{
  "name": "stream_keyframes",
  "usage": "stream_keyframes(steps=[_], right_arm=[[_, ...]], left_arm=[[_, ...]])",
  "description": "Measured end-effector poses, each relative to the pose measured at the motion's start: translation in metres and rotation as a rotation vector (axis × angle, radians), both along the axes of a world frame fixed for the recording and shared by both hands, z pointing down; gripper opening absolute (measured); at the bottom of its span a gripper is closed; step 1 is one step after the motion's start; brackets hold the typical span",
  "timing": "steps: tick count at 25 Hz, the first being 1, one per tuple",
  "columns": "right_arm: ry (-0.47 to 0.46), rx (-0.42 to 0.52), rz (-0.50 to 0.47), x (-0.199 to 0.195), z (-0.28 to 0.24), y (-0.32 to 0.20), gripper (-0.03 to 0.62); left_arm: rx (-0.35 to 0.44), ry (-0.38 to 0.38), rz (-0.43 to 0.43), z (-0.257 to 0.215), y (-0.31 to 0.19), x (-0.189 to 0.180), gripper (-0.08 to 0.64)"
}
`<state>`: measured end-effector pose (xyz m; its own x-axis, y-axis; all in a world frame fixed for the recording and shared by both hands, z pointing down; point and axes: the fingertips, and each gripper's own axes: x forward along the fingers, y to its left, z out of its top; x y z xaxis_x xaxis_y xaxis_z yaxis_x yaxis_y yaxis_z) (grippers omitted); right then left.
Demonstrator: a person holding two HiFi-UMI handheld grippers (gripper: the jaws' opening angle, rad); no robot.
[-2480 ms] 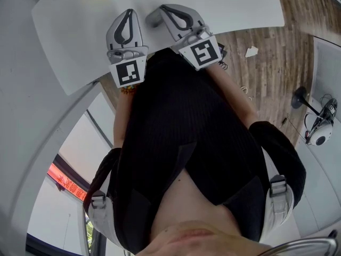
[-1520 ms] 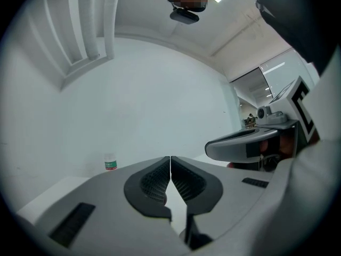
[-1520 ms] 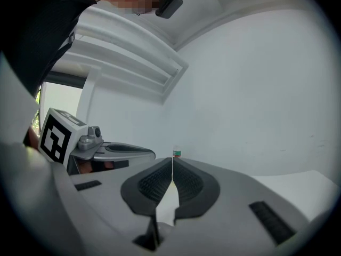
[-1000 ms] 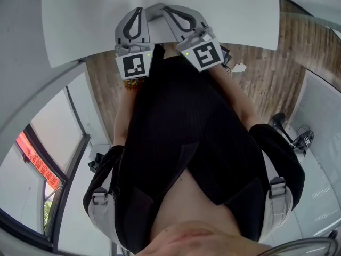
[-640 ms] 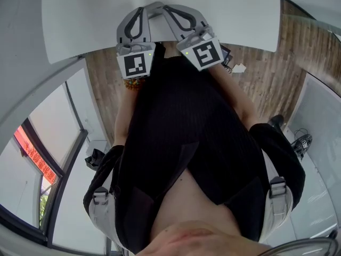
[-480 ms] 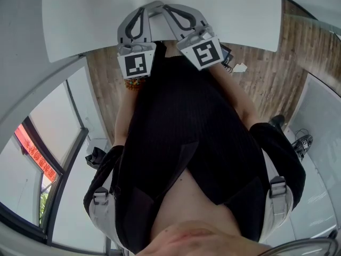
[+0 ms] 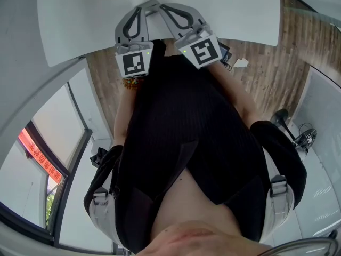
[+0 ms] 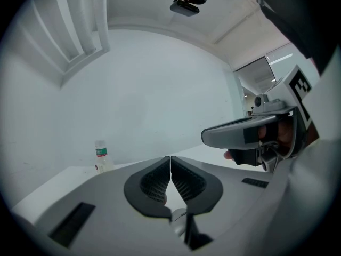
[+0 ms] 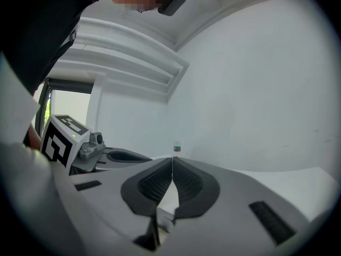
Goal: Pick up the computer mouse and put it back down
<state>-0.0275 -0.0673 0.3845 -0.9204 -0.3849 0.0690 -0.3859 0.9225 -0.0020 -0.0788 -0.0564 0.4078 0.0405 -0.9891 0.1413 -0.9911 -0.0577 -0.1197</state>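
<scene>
No computer mouse shows in any view. In the head view my left gripper [image 7: 149,4] and right gripper [image 7: 162,7] hang side by side over the near edge of the white table [image 7: 80,15], with their tips close together. In the left gripper view the jaws [image 8: 170,165] are shut with nothing between them, and the right gripper [image 8: 249,135] is at the right. The right gripper view shows its jaws [image 9: 172,167] also shut and empty, with the left gripper [image 9: 109,157] at the left. The person's black-clad torso hides the floor below.
A small clear bottle with a green label [image 8: 101,156] [image 9: 176,149] stands far off on the table by the white wall. Wooden floor lies under the table, with a white scrap [image 7: 241,63] and a black stand base [image 7: 281,116] at the right.
Since the earliest frame the grippers have drawn closer together and the bottle has left the head view. Over the last second both grippers have stayed still and shut.
</scene>
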Motion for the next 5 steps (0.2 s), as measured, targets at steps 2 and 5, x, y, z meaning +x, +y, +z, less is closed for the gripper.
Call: stream_keyframes(steps=[2, 5], right_arm=[[0.011, -0.001, 0.002, -0.0018, 0.0015, 0.0, 0.028], [0.019, -0.006, -0.001, -0.0088, 0.0029, -0.0002, 0.028]], left_arm=[[-0.001, 0.006, 0.003, 0.0004, -0.0002, -0.002, 0.017], [-0.004, 0.011, 0.0, 0.0002, 0.0003, -0.0084, 0.017]])
